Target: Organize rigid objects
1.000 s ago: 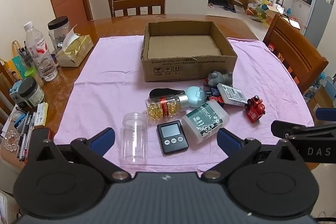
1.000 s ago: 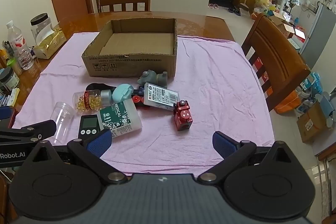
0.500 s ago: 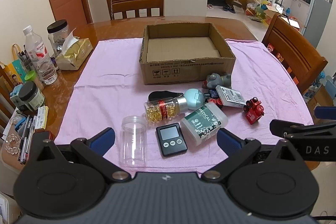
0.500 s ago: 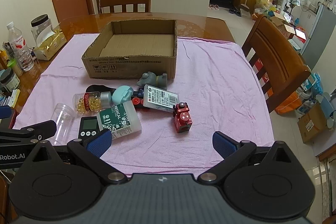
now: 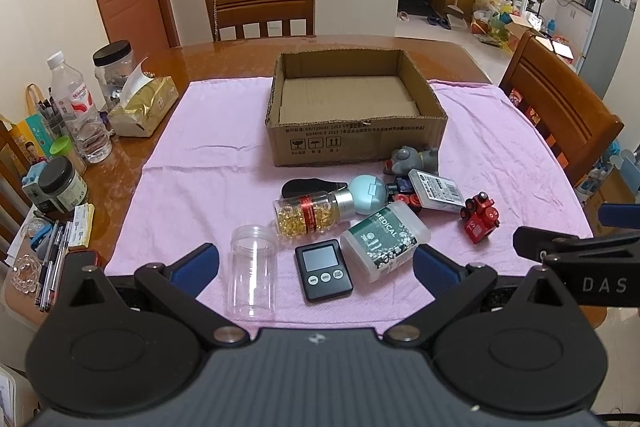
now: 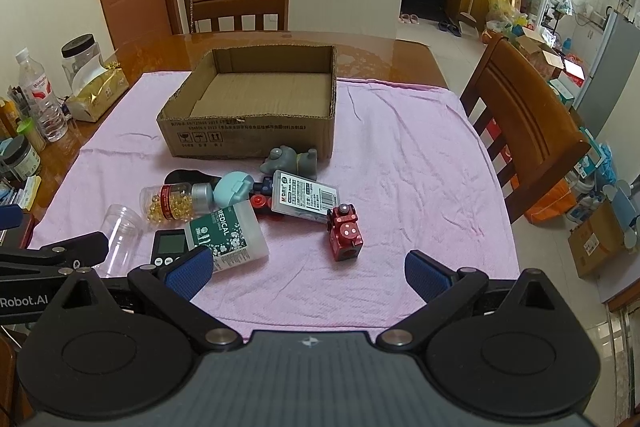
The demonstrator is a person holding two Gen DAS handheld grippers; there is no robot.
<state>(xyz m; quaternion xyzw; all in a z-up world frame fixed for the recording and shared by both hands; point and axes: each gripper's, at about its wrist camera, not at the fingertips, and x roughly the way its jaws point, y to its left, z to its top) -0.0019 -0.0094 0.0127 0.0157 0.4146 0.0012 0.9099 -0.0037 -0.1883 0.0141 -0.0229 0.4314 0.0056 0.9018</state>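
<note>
An empty cardboard box (image 5: 356, 143) (image 6: 248, 141) stands on a pink cloth (image 5: 208, 179). In front of it lies a pile: clear jar (image 5: 253, 273), capsule bottle (image 5: 310, 213), black timer (image 5: 323, 271), green medical box (image 5: 384, 237) (image 6: 228, 235), teal round case (image 5: 368, 189), white labelled case (image 5: 436, 185) (image 6: 304, 197), grey toy (image 5: 414, 159), red toy train (image 5: 480, 217) (image 6: 346, 237). My left gripper (image 5: 316, 265) is open and empty, near the table's front edge by the jar and timer. My right gripper (image 6: 306, 273) is open and empty, in front of the red train.
On the bare table at the left stand a water bottle (image 5: 78, 115), jars (image 5: 112, 71), a tissue box (image 5: 144, 105) and pens (image 5: 52, 267). Wooden chairs stand at the far side (image 5: 260, 9) and at the right (image 5: 560, 103).
Both grippers have drawn back and risen slightly, so the table and the pile sit a little farther off. Nothing on the table has moved.
</note>
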